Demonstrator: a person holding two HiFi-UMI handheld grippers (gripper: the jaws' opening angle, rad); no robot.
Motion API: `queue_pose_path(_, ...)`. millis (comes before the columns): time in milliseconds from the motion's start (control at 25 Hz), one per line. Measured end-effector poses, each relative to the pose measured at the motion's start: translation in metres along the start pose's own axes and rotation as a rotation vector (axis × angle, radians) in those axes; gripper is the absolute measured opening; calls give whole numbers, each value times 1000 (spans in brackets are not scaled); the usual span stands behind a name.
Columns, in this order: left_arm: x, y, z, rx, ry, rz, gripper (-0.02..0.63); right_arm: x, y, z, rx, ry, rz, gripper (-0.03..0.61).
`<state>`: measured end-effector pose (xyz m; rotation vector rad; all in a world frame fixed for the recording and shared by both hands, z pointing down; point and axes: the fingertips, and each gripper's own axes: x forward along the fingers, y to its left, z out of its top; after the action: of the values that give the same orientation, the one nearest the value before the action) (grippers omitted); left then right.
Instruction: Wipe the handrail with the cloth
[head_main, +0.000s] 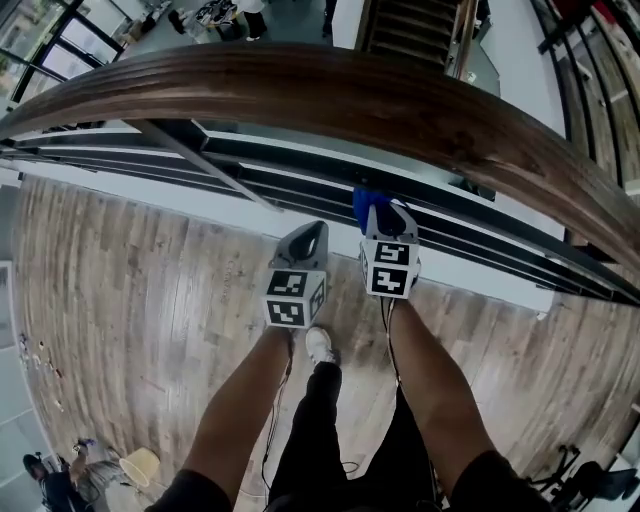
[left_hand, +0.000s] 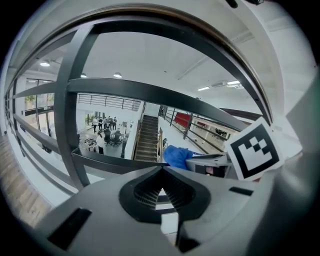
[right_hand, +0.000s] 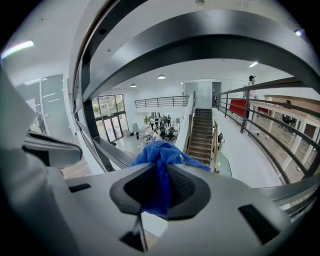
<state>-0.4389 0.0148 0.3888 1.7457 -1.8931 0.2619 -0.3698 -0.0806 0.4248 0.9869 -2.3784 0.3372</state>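
Cloth (right_hand: 161, 152) sits clamped in the right tool (right_hand: 159, 167), below the handrail (head_main: 330, 95); left tool (left_hand: 161, 171) closed, empty.

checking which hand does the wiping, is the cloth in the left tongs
No: the left tongs are closed with nothing between them, while the blue cloth is pinched in the right tongs.

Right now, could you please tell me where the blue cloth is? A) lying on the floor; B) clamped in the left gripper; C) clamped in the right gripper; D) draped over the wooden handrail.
C: the right gripper view shows the blue cloth pinched between the jaws of the right gripper, below the handrail, while the left gripper has its jaws together on nothing.
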Motion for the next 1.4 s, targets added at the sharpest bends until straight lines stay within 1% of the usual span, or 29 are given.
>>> queue_pose_path(480, 49, -136, -12, 48, 53, -115, 5, -68, -145, -42, 100, -1, -119, 72)
queue_pose_path(720, 75, -216, -15, 71, 71, -169, 5, -101, -213, -59, 126, -9, -134, 72)
queue_pose_path(880, 88, -265, -18, 105, 90, -204, 5, -123, -260, -75, 169, 5, -172, 72)
queue_pose_path(960, 92, -289, -18, 124, 100, -226, 5, -134, -281, -83, 166, 7, -177, 72)
queue_pose_path(1040, 99, -315, -15, 124, 102, -251, 5, -144, -303, -89, 163, 2, -182, 72)
queue_pose_path(1160, 113, -355, -17, 125, 106, -268, 5, -162, -341, -103, 195, 2, -200, 72)
queue_pose_path(1280, 121, -391, -19, 134, 102, -303, 5, -180, -366, -113, 218, 4, -217, 72)
queue_pose_path(1400, 135, -431, -19, 142, 94, -339, 5, -196, -399, -115, 182, -8, -239, 72)
